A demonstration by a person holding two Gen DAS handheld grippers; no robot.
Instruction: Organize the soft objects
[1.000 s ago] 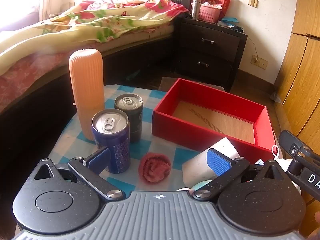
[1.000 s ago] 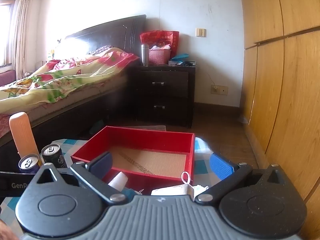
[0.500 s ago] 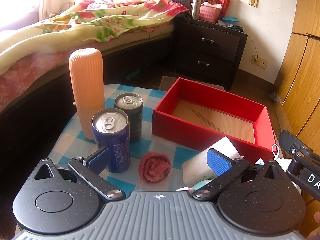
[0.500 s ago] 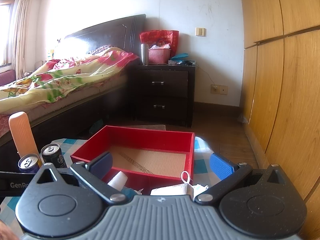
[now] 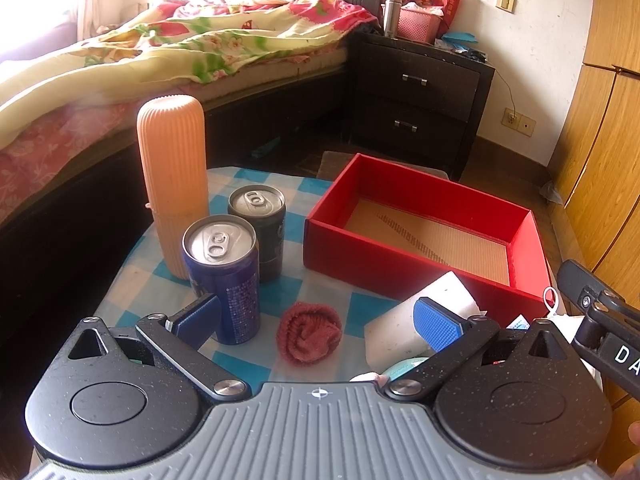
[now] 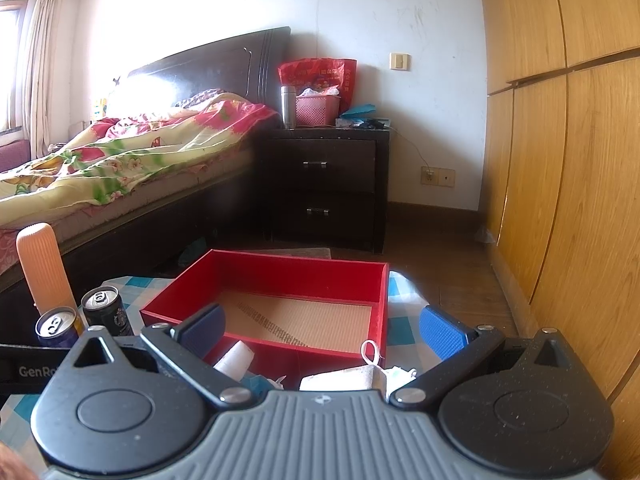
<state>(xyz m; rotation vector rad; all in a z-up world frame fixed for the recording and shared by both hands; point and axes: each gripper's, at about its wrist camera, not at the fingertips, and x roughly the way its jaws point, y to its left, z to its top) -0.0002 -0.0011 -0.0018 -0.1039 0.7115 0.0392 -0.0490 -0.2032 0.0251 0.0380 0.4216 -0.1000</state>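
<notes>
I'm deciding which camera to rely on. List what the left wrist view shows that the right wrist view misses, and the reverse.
Only the left wrist view shows the red knitted ball lying on the checked cloth between the open left claw fingers. Only the right wrist view shows the white mask by the open right claw. Both show the empty red box, two cans, orange ribbed case and white sponge.

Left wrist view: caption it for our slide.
Open left gripper above a red knitted sock, beside two cans and an empty red box.
</notes>
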